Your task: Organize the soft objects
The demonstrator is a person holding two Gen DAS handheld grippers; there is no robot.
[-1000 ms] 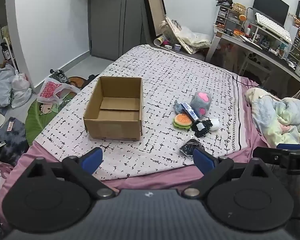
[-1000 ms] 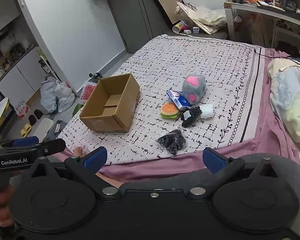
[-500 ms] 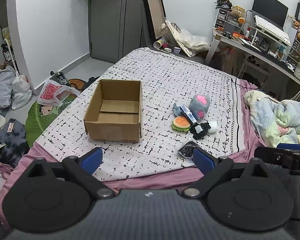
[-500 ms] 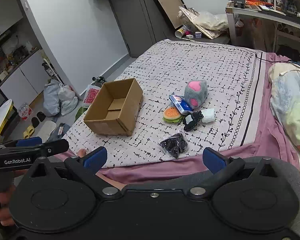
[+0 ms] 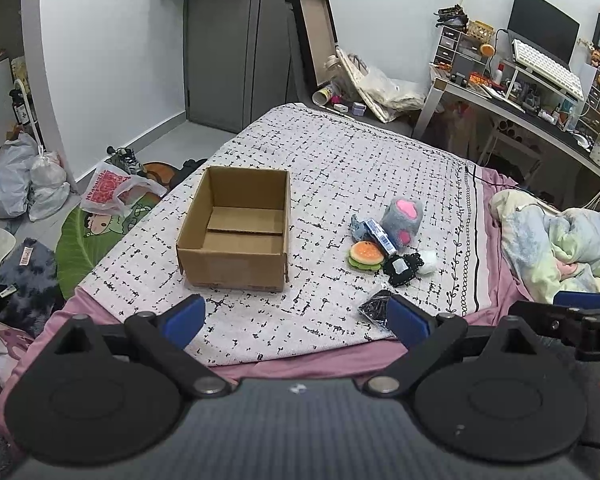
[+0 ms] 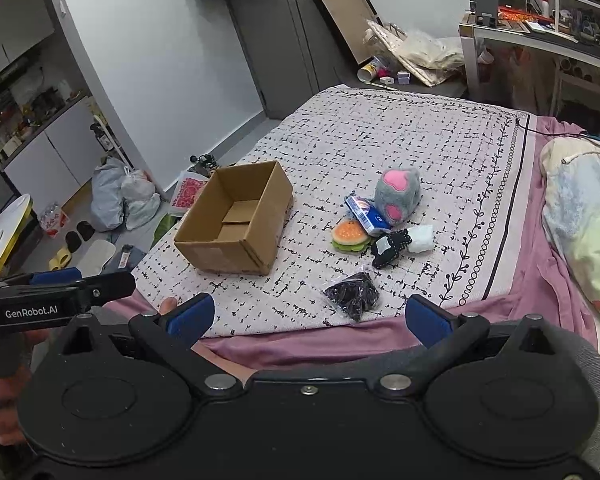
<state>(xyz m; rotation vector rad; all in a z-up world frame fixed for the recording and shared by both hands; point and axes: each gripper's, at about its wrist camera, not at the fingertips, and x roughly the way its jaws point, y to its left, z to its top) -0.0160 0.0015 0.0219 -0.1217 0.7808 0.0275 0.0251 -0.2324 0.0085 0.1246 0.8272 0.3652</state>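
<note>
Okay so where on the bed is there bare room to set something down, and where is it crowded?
Bare patches: the far half of the patterned blanket beyond the cardboard box; the strip between the box and the burger toy; the near edge in front of the box. Crowded: the cluster around the grey plush and the black packet.

Both grippers are hovering short of the bed's (image 5: 284,362) near edge: left gripper (image 5: 294,316) and right gripper (image 6: 308,316) are gaping wide, gripping nothing.
</note>
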